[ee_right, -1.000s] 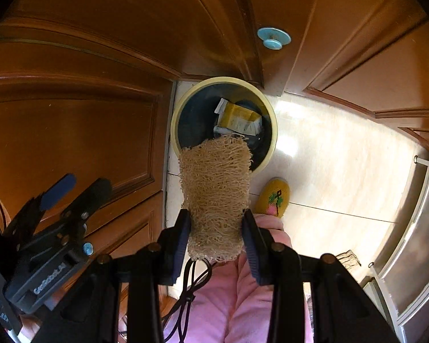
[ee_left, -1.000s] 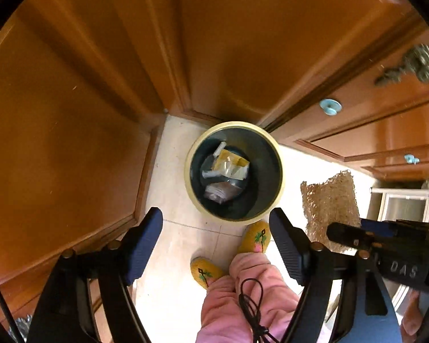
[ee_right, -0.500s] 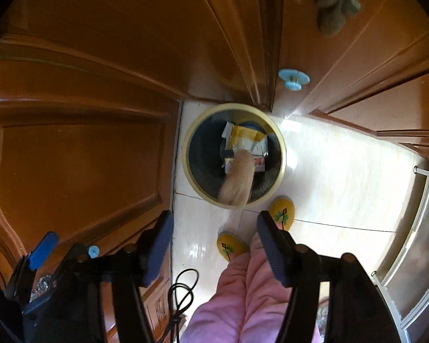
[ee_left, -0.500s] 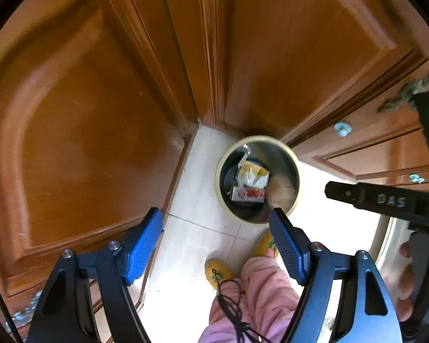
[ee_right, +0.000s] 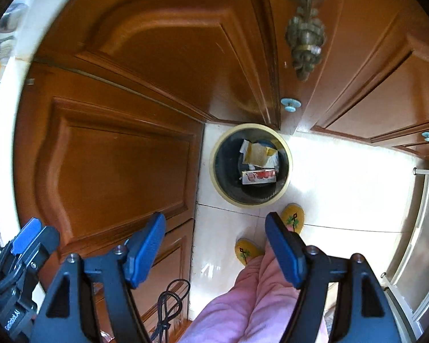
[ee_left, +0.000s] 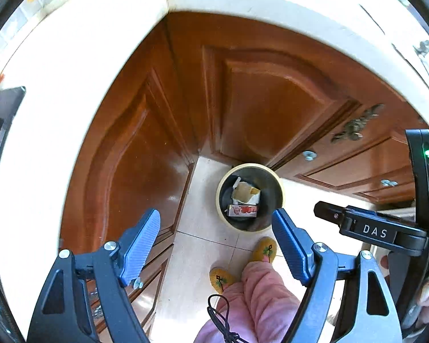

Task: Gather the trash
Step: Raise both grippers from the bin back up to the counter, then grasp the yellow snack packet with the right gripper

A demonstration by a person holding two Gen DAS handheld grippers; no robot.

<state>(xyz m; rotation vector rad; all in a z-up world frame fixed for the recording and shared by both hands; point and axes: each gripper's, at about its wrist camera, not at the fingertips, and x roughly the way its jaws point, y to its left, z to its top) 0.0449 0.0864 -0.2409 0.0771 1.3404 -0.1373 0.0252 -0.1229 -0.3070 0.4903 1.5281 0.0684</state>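
A round bin with a pale yellow rim [ee_left: 281, 191] [ee_right: 214, 168] stands on the tiled floor in the corner of the cabinets, far below both grippers. Inside lie a yellow-white wrapper [ee_left: 244, 193] [ee_right: 257, 153] and a red-and-white box [ee_left: 243, 210] [ee_right: 258, 175]. My left gripper [ee_left: 216, 223] hangs high over the bin, its jaws opening a little wider with nothing between them. My right gripper [ee_right: 214, 223] is beside it, jaws opening, also holding nothing. Each gripper shows at the edge of the other's view. I cannot make out the loofah sponge.
Brown wooden cabinet doors [ee_right: 114, 165] surround the bin, under a pale countertop edge [ee_left: 71, 85]. A person's pink trouser leg [ee_right: 251, 300] and yellow slippers [ee_right: 293, 218] stand just in front of the bin. A black cable [ee_right: 168, 303] dangles, and a steel appliance [ee_right: 420, 243] is on the right.
The right gripper opened and the loofah sponge dropped into the bin. Both grippers rose, so the bin looks smaller and the countertop edge has come into view.
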